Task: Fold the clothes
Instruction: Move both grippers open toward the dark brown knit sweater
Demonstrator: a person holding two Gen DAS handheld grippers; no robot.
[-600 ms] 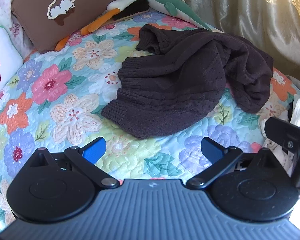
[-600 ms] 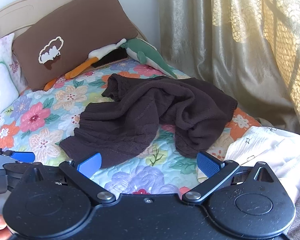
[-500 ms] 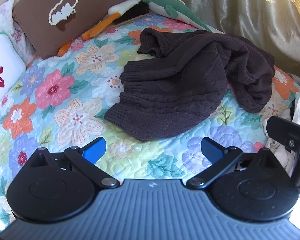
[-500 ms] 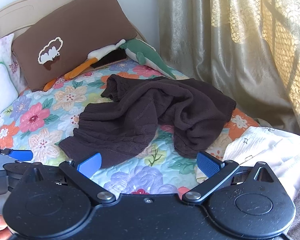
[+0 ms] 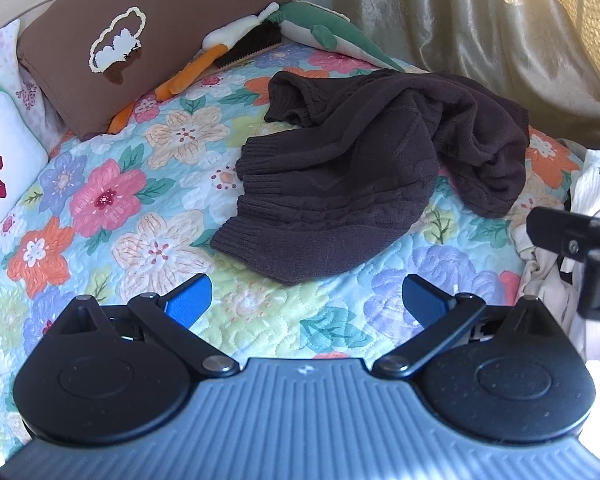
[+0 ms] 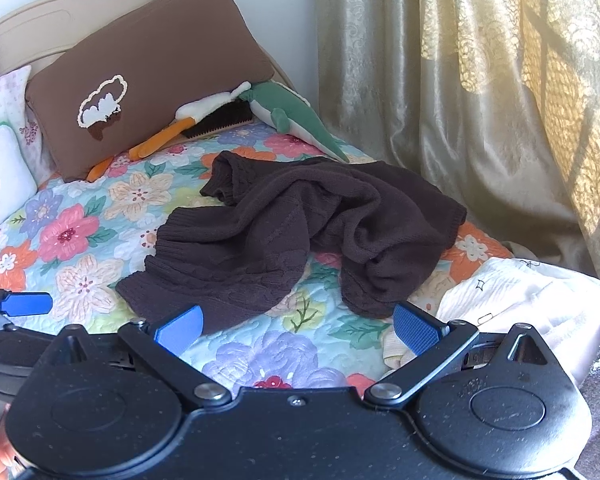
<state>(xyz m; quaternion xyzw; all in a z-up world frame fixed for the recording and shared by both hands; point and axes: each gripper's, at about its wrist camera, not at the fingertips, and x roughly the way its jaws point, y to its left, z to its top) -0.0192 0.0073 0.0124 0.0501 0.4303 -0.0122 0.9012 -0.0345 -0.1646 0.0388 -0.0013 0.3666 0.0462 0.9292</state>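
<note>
A dark brown knit sweater lies crumpled on the floral quilt, its ribbed hem toward me. My left gripper hangs open above the quilt just short of the hem, nothing between its blue pads. My right gripper is open too, hovering near the sweater's front edge with nothing held. A blue pad of the left gripper shows at the left edge of the right wrist view. Part of the right gripper's black body shows at the right edge of the left wrist view.
A pile of white clothes lies at the bed's right edge. A brown pillow, a white pillow, a goose plush and a green plush sit at the headboard. Gold curtains hang to the right.
The left wrist view has tilted up a little, showing more of the pillows and the sweater slightly farther. The right gripper has barely moved. Both stay open.
</note>
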